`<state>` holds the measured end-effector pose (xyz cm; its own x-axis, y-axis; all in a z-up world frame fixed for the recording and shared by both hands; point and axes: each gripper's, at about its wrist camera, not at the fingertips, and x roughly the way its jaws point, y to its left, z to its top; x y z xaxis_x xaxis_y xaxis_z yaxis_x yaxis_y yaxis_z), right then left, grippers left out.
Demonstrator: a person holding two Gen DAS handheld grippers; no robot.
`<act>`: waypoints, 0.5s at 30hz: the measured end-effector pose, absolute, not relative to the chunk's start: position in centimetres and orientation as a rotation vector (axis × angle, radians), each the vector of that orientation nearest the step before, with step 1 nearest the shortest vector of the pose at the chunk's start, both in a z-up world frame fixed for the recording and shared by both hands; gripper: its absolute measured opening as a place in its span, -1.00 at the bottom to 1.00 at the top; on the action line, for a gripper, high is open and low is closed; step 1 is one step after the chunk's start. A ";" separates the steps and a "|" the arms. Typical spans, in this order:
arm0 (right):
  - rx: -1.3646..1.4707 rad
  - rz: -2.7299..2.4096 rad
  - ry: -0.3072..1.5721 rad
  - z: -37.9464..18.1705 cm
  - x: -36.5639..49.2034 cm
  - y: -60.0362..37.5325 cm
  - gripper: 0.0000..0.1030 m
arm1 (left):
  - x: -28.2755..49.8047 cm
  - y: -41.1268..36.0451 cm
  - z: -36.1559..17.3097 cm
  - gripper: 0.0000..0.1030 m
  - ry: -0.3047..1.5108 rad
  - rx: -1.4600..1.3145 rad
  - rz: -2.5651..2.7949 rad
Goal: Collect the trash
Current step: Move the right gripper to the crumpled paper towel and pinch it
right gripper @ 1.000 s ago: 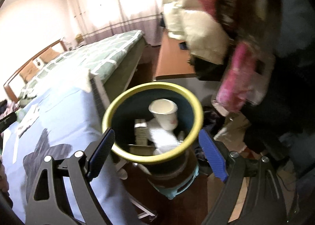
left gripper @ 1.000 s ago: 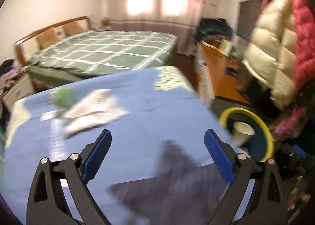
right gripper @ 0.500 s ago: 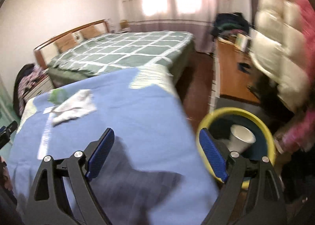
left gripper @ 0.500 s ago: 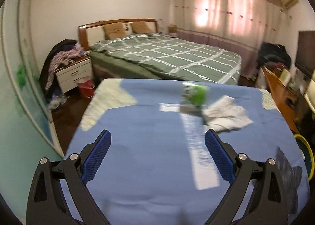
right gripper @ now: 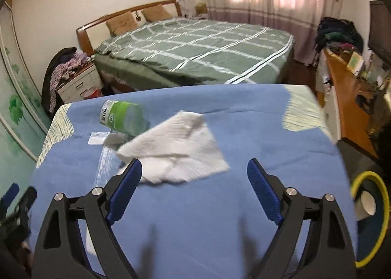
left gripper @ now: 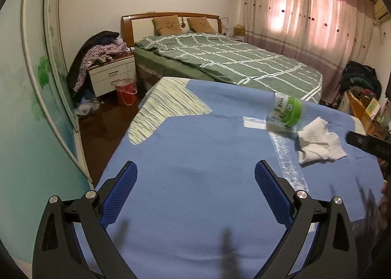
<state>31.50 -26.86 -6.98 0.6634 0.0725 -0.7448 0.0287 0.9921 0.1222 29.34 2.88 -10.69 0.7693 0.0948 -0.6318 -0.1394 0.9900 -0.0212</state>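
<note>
Hand-held gripper pair, left [left gripper: 195, 191] and right [right gripper: 194, 188], tilts downward, both wide open, empty

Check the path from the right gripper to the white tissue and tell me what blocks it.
Nothing visible blocks it. The right gripper is open over bare blue cloth, and the crumpled white tissue lies just ahead, towards its left finger. The green-labelled bottle lies on its side beyond the tissue, not in front of it.

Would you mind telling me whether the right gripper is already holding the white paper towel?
No. The right gripper is open and empty, and the paper towel lies flat on the blue cloth beside the plastic bottle.
</note>
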 end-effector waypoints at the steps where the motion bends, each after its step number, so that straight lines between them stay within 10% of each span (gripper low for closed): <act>1: 0.134 0.030 0.863 -7.4 32.4 -26.6 0.62 | 29.4 2.8 -10.8 0.85 0.683 -0.065 0.132; 15: 0.038 -0.019 0.956 -11.8 37.1 -23.1 0.79 | 30.0 2.6 -11.5 0.85 0.727 -0.075 0.131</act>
